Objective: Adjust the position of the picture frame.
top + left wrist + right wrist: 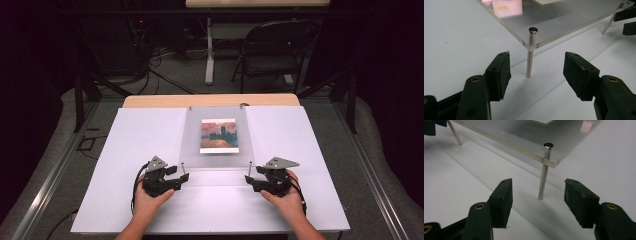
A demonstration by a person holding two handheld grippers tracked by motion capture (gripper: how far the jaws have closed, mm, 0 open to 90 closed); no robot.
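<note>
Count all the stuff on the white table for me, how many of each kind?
Clear plastic sheet: 1
Picture: 1
Metal pins: 4, near left, near right, far left, far right
Grippers: 2, left, right
Total: 8

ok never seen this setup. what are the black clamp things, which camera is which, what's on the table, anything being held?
No robot here: a person holds a hand-operated two-jaw gripper in each hand, the left gripper and the right gripper. The wide picture comes from a fixed camera above the table. The other two come from cameras riding on each gripper, looking along its black jaws. On the white table stands a clear acrylic sheet raised on thin metal legs, with a small painting print under or on it; I cannot tell which. Each gripper faces one near corner leg, the left leg and the right leg. Both jaws stand open; nothing is held.
</note>
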